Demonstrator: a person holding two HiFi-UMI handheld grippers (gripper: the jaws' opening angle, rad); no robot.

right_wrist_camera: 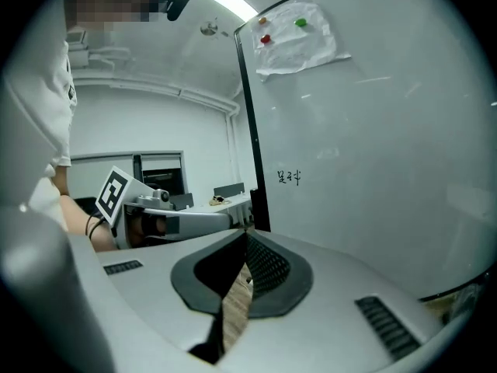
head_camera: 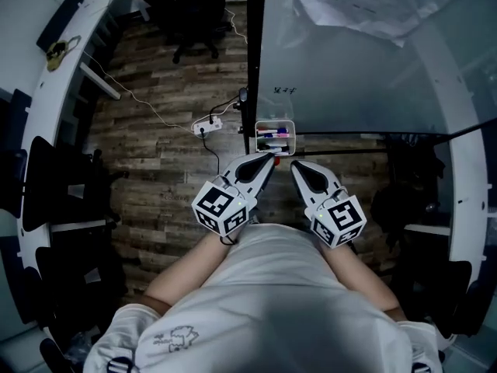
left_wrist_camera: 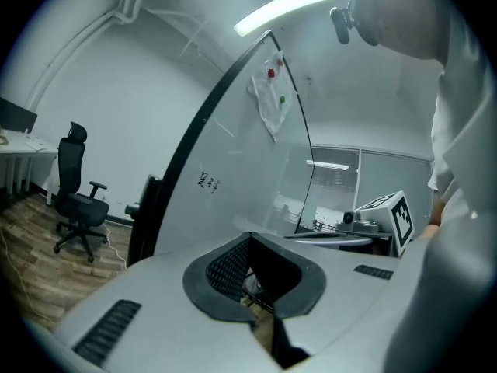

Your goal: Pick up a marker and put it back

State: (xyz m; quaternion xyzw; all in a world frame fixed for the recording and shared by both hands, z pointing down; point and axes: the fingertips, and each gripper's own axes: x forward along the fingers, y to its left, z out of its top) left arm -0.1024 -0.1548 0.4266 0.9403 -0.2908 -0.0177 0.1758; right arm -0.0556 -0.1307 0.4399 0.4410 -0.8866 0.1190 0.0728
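Observation:
Several markers [head_camera: 273,135] lie in a small white tray [head_camera: 275,123] fixed at the lower edge of the whiteboard [head_camera: 349,76]. In the head view my left gripper [head_camera: 268,158] points up at the tray, its tip just below it, jaws shut and empty. My right gripper [head_camera: 297,166] sits beside it to the right, also shut with nothing in it. Each gripper view looks along closed jaws, left gripper [left_wrist_camera: 250,238] and right gripper [right_wrist_camera: 247,235], toward the whiteboard [left_wrist_camera: 233,169]. The tray is hidden in both gripper views.
Papers [head_camera: 365,6] hang high on the board, held by magnets, and small writing [head_camera: 284,90] sits above the tray. A black office chair [head_camera: 198,14] and a power strip [head_camera: 207,125] with cable are on the wood floor. A white desk [head_camera: 46,92] curves along the left.

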